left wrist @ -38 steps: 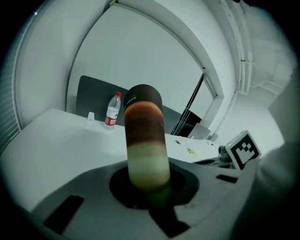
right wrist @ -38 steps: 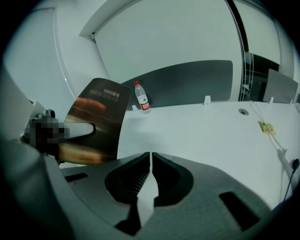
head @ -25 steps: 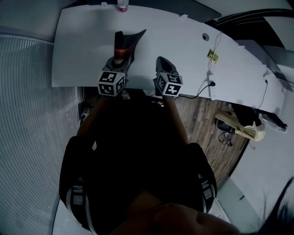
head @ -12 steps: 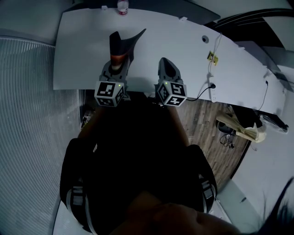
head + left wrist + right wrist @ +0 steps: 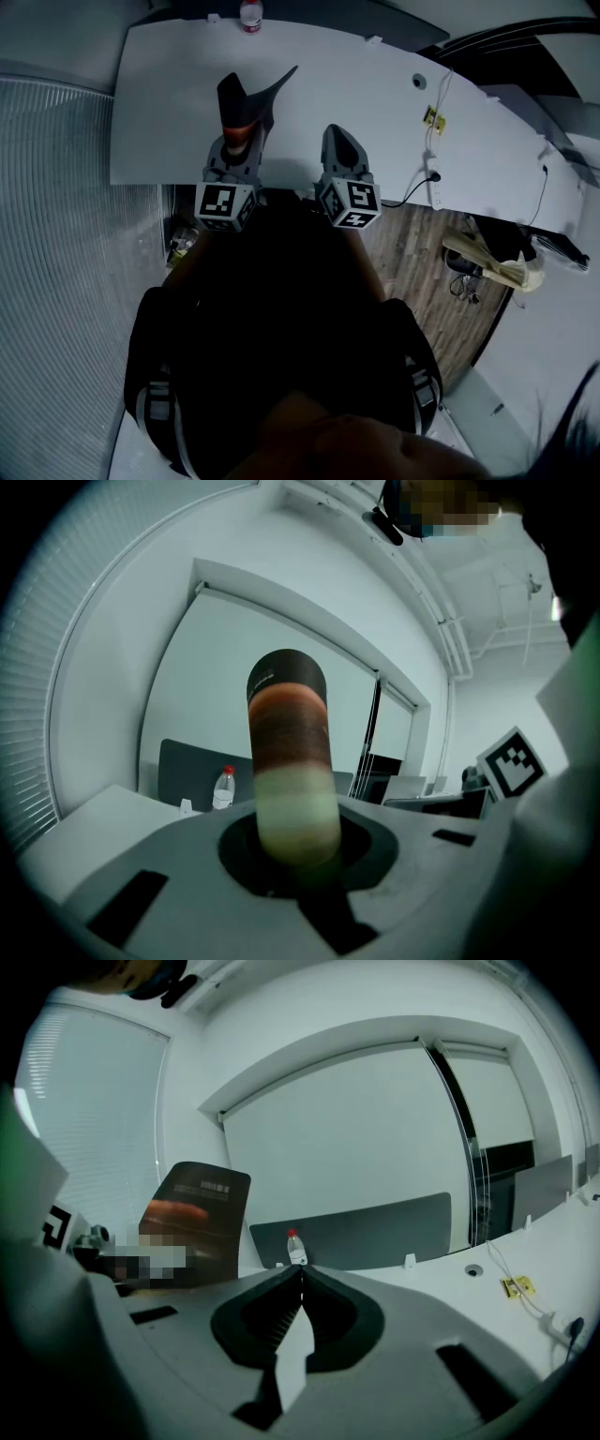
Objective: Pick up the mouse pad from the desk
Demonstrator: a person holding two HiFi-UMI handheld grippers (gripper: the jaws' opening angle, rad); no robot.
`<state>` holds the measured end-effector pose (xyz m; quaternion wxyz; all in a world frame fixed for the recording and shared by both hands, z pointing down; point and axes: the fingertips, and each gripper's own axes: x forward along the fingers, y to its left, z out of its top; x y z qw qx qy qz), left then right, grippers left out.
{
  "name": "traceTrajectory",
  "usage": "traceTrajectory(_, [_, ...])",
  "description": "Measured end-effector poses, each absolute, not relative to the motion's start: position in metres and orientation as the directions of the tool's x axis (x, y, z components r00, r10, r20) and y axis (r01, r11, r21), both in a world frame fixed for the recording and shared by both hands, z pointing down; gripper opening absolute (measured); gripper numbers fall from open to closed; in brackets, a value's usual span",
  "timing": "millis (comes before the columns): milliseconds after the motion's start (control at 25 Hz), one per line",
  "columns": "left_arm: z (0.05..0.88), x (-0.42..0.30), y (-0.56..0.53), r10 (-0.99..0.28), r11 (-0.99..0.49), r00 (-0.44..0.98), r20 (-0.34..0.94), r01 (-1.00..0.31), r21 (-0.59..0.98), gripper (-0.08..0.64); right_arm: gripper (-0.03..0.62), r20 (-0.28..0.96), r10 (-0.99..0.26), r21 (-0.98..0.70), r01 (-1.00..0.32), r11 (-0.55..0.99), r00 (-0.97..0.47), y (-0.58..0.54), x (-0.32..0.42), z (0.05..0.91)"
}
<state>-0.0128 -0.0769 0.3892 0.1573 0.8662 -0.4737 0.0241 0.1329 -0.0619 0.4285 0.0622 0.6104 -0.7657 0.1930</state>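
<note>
The white desk (image 5: 394, 103) lies below. The mouse pad (image 5: 246, 94) stands curled in the left gripper (image 5: 240, 136), whose jaws pinch its lower edge, seemingly clear of the surface — the pick-up looks done. The right gripper (image 5: 337, 139) is closed, empty. 1 bottle (image 5: 250, 13) stands at the far edge.

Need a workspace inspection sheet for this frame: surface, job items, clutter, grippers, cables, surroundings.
Surface: white desk, mostly bare.
Job's things: mouse pad raised off the desk, curled.
Clutter: bottle at the far edge; yellow tag.
Grippers: left gripper shut on the mouse pad; right gripper shut, empty.
Cables: white cable on the desk's right part; black cable at its near edge.
Surroundings: blinds at left; wood floor.
</note>
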Motion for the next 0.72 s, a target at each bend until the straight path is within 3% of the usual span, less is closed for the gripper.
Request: traceTrajectory(720, [0.3927, -0.009, -0.0718, -0.804, -0.516, 0.562, 0.195, -0.822, 0.241, 0.026, 0.002, 0.329, -0.908, -0.225, -0.955, 0.192, -0.26, -0.0544, 0.1291, 0.4308])
